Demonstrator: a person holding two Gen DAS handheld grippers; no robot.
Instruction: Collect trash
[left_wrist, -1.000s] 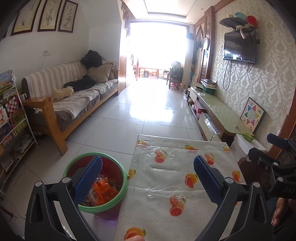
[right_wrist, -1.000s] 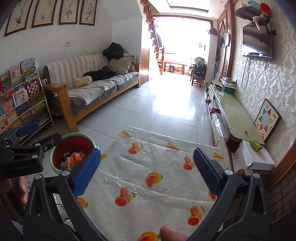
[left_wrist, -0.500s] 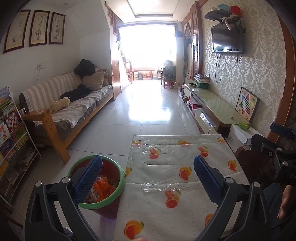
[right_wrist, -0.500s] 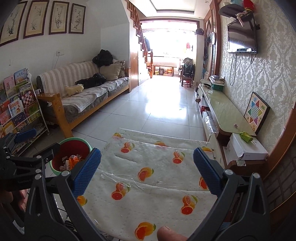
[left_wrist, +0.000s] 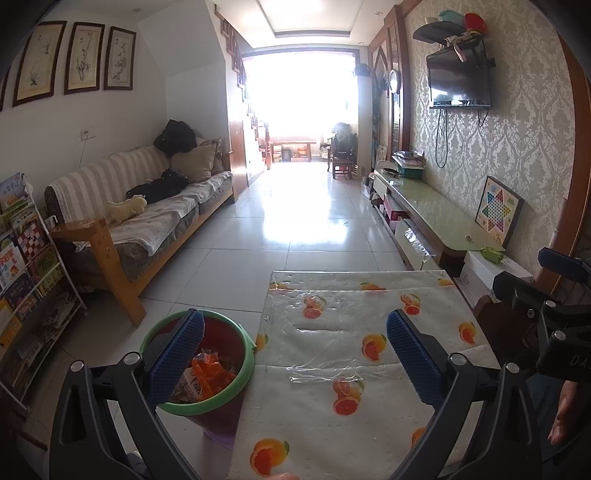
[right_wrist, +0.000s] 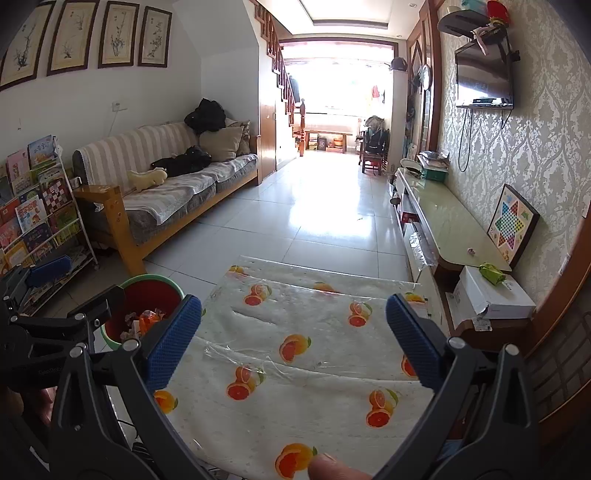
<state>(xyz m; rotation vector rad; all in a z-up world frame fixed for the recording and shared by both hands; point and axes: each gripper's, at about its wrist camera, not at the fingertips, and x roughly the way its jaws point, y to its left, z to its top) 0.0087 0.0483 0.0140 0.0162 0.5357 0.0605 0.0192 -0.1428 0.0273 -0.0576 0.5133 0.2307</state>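
A red bin with a green rim (left_wrist: 242, 373) (right_wrist: 147, 293) stands on the floor at the table's left edge. Orange wrappers and other trash (left_wrist: 208, 374) (right_wrist: 146, 319) lie inside it. My left gripper (left_wrist: 295, 354) is open and empty, its left pad over the bin, its right pad over the table. My right gripper (right_wrist: 293, 341) hangs open and empty above the table (left_wrist: 351, 325) (right_wrist: 314, 325), whose orange-print cloth has clear tape strips on it. In the left wrist view the right gripper (left_wrist: 550, 291) shows at the right edge.
A striped sofa (left_wrist: 140, 206) and a book rack (left_wrist: 26, 266) stand on the left. On the right are a long low cabinet (right_wrist: 443, 221), a white box (right_wrist: 495, 291) with a small green object on it, and a wall television (right_wrist: 484, 74). Tiled floor (left_wrist: 306, 218) stretches ahead.
Both grippers have tilted upward and pulled back a little, so more ceiling and far room shows. The bin and table sit lower in view. Both stay open.
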